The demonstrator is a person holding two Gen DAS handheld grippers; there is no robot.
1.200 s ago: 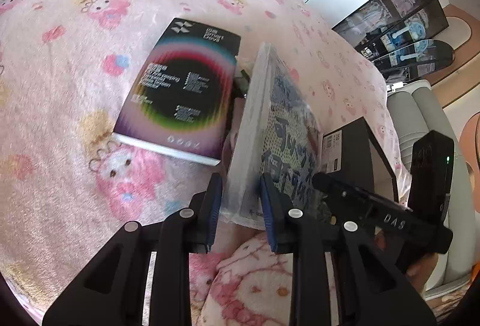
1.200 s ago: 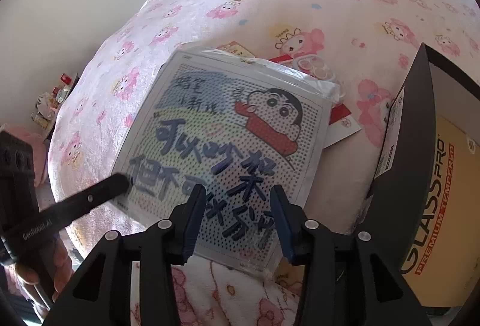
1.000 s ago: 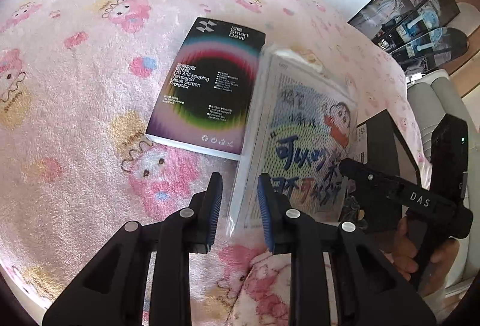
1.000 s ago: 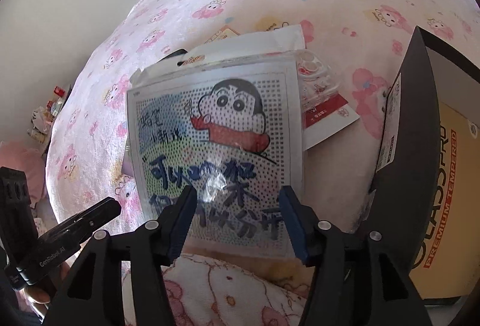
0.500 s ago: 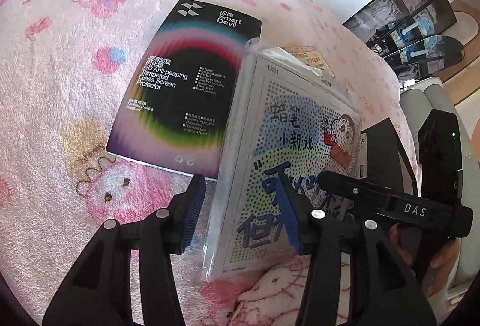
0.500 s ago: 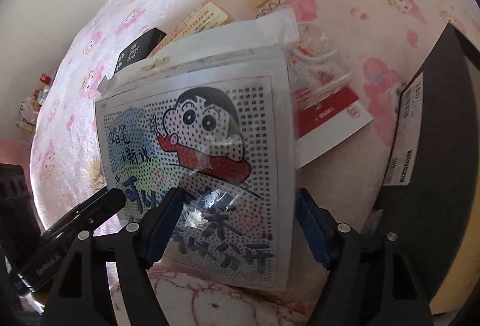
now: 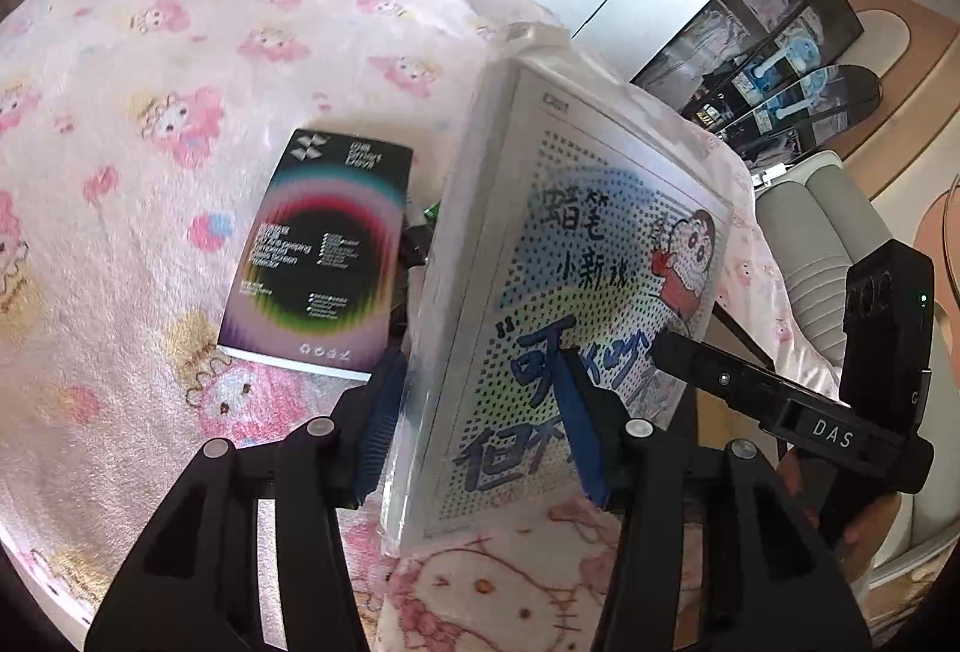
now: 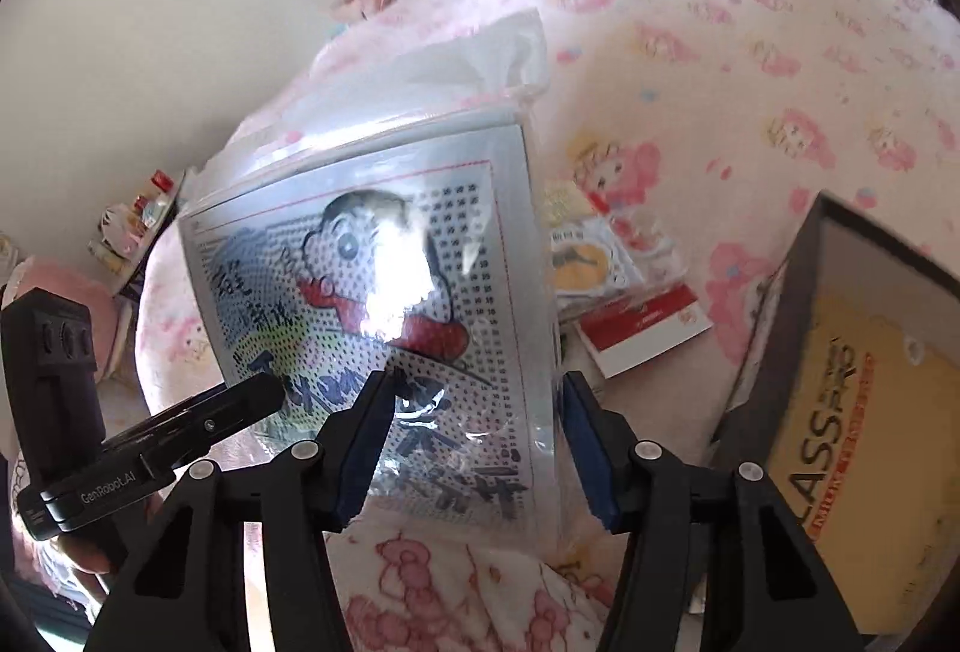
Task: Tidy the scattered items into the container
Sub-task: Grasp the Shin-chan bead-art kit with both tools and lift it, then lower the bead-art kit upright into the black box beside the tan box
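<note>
Spread over the whole bed: a cartoon-print blanket [image 7: 150, 51]. Flat on it, at left in the left wrist view: a screen protector box [image 7: 321, 250]. Just right of that box, tilted up on edge above the blanket: a bagged cartoon bead-art kit [image 7: 576, 292], between the fingers of the left gripper [image 7: 474, 424]. In the right wrist view, same kit [image 8: 384, 304] between the fingers of the right gripper [image 8: 474, 442]. Right of and behind the kit, lying on the blanket: snack packets [image 8: 618, 292]. Farther right, at the frame edge: an open tempered-glass box [image 8: 840, 400].
</note>
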